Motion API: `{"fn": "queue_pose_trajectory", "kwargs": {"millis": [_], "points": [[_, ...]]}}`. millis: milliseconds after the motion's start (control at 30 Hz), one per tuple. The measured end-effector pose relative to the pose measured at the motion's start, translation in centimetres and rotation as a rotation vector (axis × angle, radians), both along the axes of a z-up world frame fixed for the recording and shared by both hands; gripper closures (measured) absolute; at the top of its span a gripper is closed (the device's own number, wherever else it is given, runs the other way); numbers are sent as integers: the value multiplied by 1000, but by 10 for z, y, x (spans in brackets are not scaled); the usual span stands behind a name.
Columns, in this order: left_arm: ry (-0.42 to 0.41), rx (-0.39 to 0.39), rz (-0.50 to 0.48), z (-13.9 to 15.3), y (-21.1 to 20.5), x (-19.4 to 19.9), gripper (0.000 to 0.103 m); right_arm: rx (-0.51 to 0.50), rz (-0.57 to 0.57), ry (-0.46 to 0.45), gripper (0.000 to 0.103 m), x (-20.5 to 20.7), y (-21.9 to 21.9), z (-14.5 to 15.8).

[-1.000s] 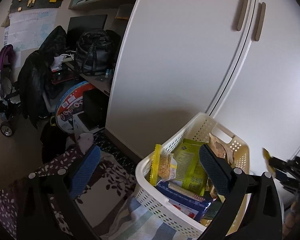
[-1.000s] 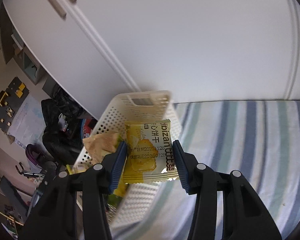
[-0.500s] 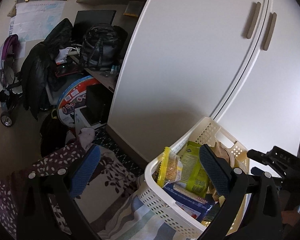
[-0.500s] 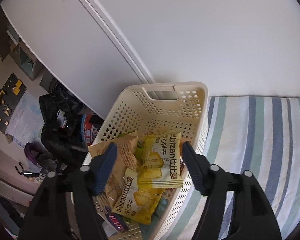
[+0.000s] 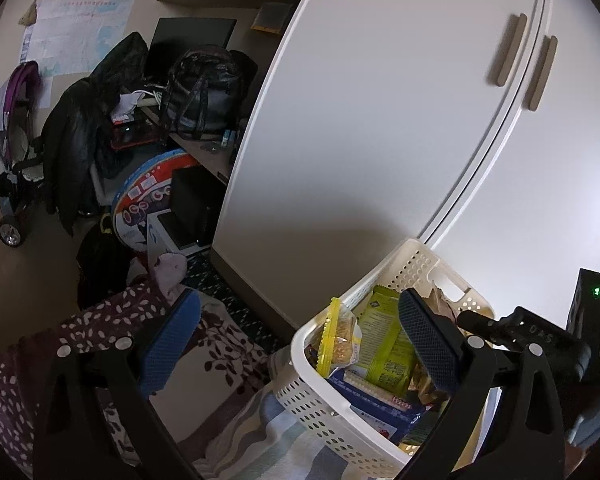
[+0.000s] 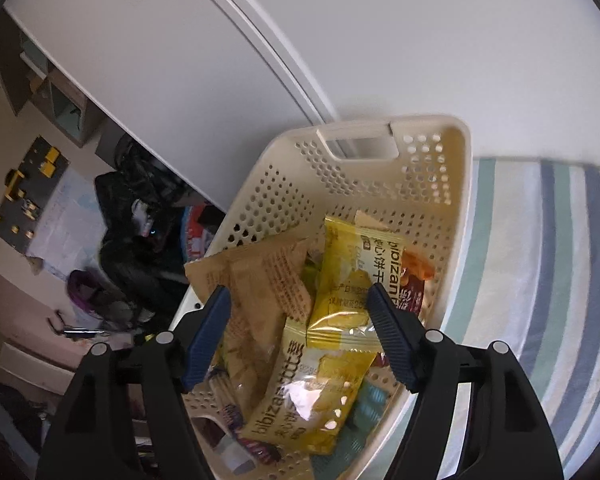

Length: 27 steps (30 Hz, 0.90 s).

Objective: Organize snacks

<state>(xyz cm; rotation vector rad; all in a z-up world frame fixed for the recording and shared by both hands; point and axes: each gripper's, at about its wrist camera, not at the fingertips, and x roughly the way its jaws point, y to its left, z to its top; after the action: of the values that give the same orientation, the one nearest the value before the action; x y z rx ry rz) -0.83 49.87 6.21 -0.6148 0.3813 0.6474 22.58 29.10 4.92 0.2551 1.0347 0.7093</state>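
Snacks [image 6: 342,280] crowd the basket [image 6: 458,216], lower packets hidden; both claws [image 6: 298,310] [image 5: 296,338] gape apart, empty.

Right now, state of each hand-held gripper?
Left hand-held gripper: open, holding nothing, beside the basket.
Right hand-held gripper: open, empty, above the yellow snack packet lying in the basket.

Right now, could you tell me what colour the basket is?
Cream-white basket, perforated; the right wrist view shows it best.
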Motion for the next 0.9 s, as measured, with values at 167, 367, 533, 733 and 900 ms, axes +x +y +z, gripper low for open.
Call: {"fn": "queue_pose_trajectory", "kwargs": {"millis": [167,367,533,733,900], "points": [[-20,-3,26,2,4,-7,3,45,35,-83,31,-20,0,25],[-42,-3,90,5,12,-20,3,152,168,-4,31,-48,18,26],[-62,-31,117,2,19,-26,3,204,205,120,31,-46,34,2],[-42,-13,93,1,18,-25,3,138,122,40,35,-17,45,-1],[-23,-13,65,-2,15,-15,3,55,83,16,34,12,56,-3]]}}
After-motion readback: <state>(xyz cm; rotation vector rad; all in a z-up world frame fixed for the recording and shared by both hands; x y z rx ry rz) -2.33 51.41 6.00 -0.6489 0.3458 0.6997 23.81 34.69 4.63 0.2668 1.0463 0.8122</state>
